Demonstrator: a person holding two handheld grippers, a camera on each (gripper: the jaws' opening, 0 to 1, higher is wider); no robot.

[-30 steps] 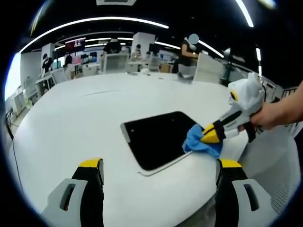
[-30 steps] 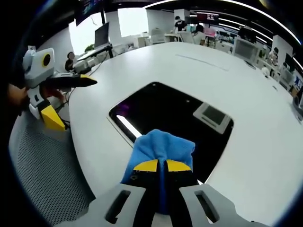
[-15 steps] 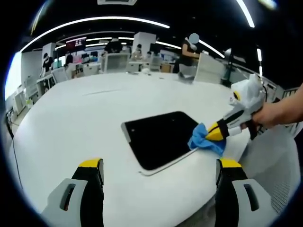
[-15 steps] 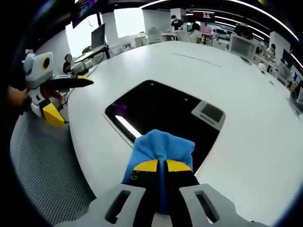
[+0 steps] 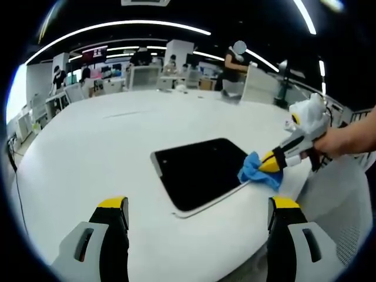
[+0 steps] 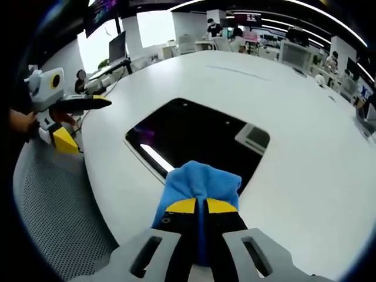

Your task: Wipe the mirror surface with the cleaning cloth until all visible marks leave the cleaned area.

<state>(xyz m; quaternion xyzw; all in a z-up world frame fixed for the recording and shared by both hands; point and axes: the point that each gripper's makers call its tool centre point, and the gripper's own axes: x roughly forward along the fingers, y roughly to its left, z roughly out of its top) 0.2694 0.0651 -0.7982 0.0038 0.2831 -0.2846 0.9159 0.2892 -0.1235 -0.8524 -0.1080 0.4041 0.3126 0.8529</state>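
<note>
While the right gripper [image 6: 200, 207] has its fingers clamped on the bright blue crumpled cleaning cloth [image 6: 198, 183], the dark rectangular mirror [image 6: 194, 134] lies flat straight ahead of them, near the white tabletop's [image 6: 305, 153] edge; left gripper [image 5: 197, 211], fingers parted and empty, hangs farther off.

The left gripper [image 5: 194, 220] hangs over the near edge of a big white table [image 5: 88, 153], its two yellow-tipped jaws spread wide with nothing between them. Ahead of the fingertips [image 5: 111, 204] and between them lies the dark mirror [image 5: 197, 172], flat on the table. Beyond the right-hand finger, the right gripper [image 5: 271, 163], held in a person's hand [image 5: 338, 141], pinches a blue cloth [image 5: 257, 170] at the mirror's far right corner.
</note>
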